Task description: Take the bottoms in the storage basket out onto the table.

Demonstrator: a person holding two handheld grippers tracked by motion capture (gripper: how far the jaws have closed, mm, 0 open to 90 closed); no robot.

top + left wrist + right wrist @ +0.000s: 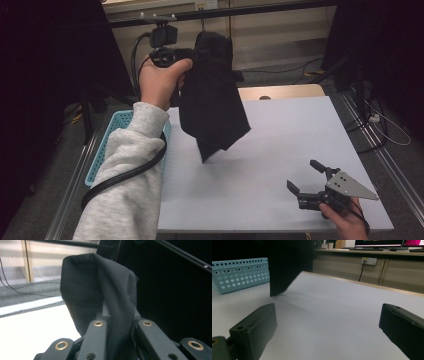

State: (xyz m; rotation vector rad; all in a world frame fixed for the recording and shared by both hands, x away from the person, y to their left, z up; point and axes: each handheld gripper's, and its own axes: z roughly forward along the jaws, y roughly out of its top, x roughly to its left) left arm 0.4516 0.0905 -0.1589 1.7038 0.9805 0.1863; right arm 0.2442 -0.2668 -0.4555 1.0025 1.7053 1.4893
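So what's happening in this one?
A person works at a white table with a hand-held gripper in each hand. The left hand-held gripper is shut on a black cloth and holds it up so it hangs, its lowest corner at or just above the tabletop. The right hand-held gripper sits open near the table's front edge. A blue perforated basket is at the left.

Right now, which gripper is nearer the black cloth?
Left. The left gripper is shut on the black cloth, holding it up above the table. The right gripper is open, low at the table's near right corner, apart from the cloth.
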